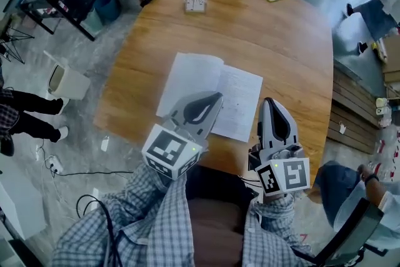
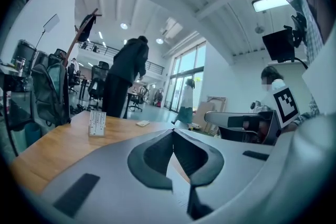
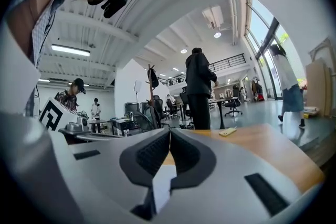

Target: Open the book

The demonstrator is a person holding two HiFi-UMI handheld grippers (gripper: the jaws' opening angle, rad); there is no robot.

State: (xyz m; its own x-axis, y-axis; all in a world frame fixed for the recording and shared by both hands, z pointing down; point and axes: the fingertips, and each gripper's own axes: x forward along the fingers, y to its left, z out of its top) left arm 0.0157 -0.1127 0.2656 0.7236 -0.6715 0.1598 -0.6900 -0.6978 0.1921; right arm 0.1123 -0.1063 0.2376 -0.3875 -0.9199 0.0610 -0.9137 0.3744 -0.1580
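Fingers (image 2: 152, 160) of the left gripper (image 1: 211, 99) meet at the tips, gripping nothing; the right gripper (image 1: 269, 103) is closed the same way. The book (image 1: 194, 75) lies open on the wooden counter (image 1: 281, 40), its pages under the left gripper's tip, with the right gripper just beside its right edge.

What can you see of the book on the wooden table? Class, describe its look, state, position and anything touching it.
The book lies open and flat on the wooden table, close to its near edge. Its pages look like thin white paper; the left one seems nearly blank, the right carries faint lines too small to read. No cover shows. The left gripper hangs over its near middle; contact cannot be judged. The right gripper sits just beyond its right edge.
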